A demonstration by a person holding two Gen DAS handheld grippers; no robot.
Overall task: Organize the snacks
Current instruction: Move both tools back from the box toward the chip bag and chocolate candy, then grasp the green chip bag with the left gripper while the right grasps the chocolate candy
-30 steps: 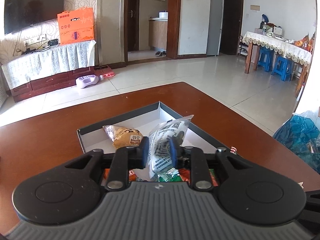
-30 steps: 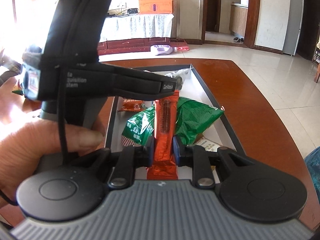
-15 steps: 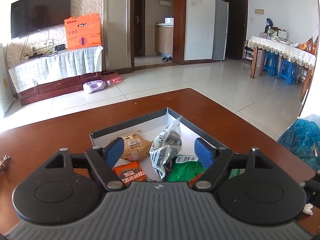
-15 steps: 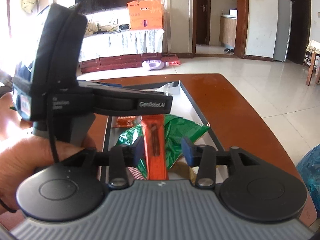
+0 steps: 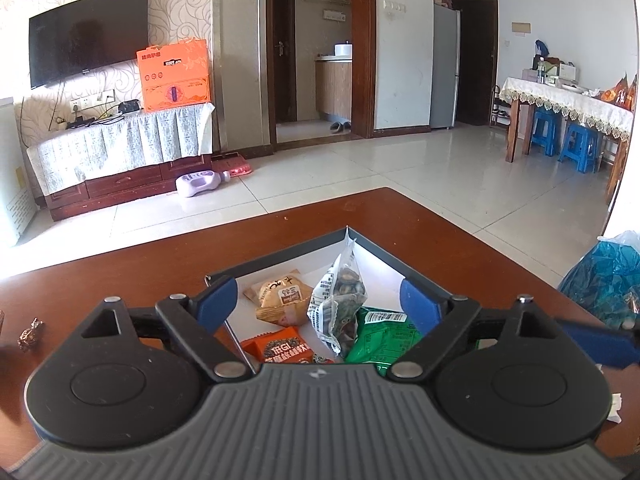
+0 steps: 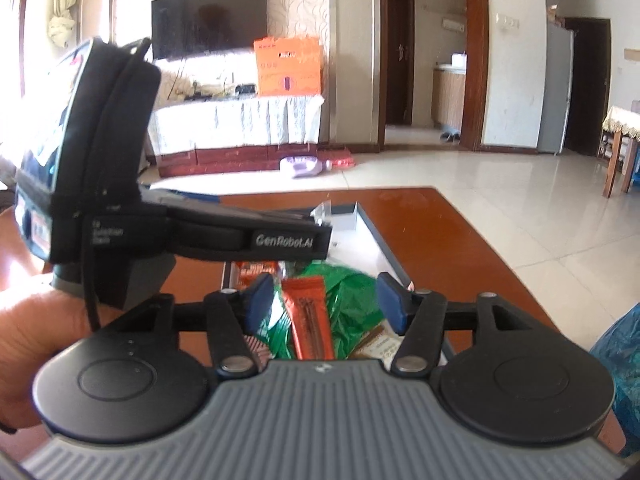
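Observation:
A shallow box (image 5: 280, 254) with a dark rim and white floor sits on the brown table (image 5: 120, 276). In it lie a tan packet (image 5: 280, 298), a clear seed packet (image 5: 340, 304), a green packet (image 5: 380, 336) and an orange packet (image 5: 280, 348). My left gripper (image 5: 320, 300) hovers over the box, its jaws opening wide; the seed packet stands between them, untouched. In the right wrist view my right gripper (image 6: 325, 300) is opening too. A red-orange stick packet (image 6: 312, 320) lies loose between its pads on the green packet (image 6: 352, 300). A hand (image 6: 36, 340) holds the left gripper's body (image 6: 256, 236).
A blue plastic bag (image 5: 604, 280) stands off the table's right edge. A small gold-wrapped sweet (image 5: 30, 334) lies at the table's left. A white scrap (image 5: 614, 408) sits near the right front. The table's far edge is close behind the box.
Both grippers have opened: the left let go of the seed packet, the right let go of the red-orange stick packet. The left gripper has drawn back and up from the box.

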